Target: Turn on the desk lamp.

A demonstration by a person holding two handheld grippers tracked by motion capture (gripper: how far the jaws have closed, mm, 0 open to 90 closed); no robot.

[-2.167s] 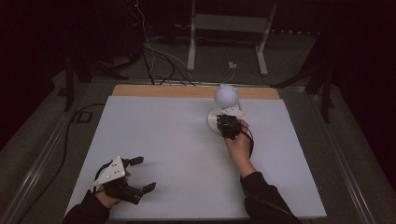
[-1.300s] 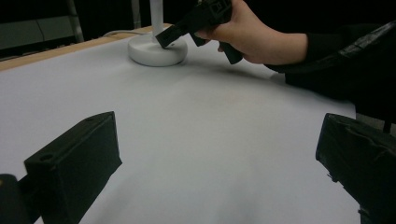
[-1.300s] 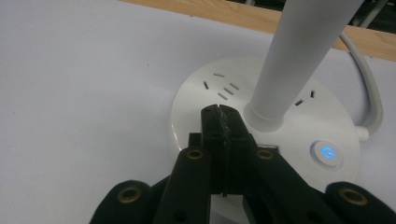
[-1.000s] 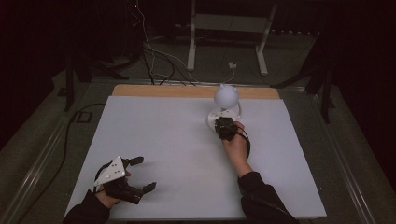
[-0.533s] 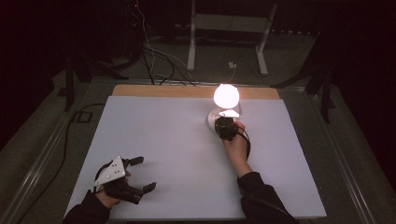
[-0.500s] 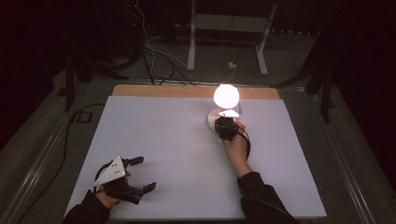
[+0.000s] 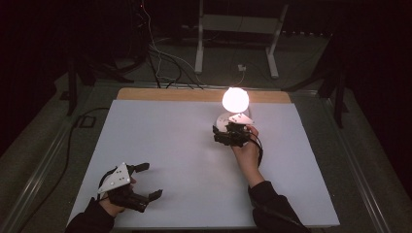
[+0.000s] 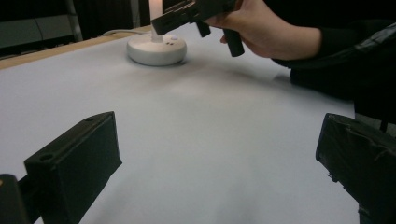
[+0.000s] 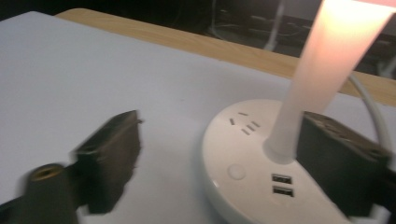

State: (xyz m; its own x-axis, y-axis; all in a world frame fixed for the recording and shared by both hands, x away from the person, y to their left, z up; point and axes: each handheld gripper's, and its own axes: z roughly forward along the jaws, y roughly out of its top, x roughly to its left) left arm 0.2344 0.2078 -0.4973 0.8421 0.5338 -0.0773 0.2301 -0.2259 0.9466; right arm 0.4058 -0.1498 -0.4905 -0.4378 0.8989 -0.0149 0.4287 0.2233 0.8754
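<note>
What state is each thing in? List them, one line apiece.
lamp: lit, globe glowing, upright on its round white base at the table's far side.
right gripper: open, jaws spread by the lamp base, holding nothing.
left gripper: open, empty, low over the near left of the table.
table: covered by a white sheet, wooden edge bare at the far side.

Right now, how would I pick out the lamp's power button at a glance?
Start at the glowing lamp near the white table's far edge. On its round white base, the button is the plain raised disc, just left of two USB ports, in front of the stem.
</note>
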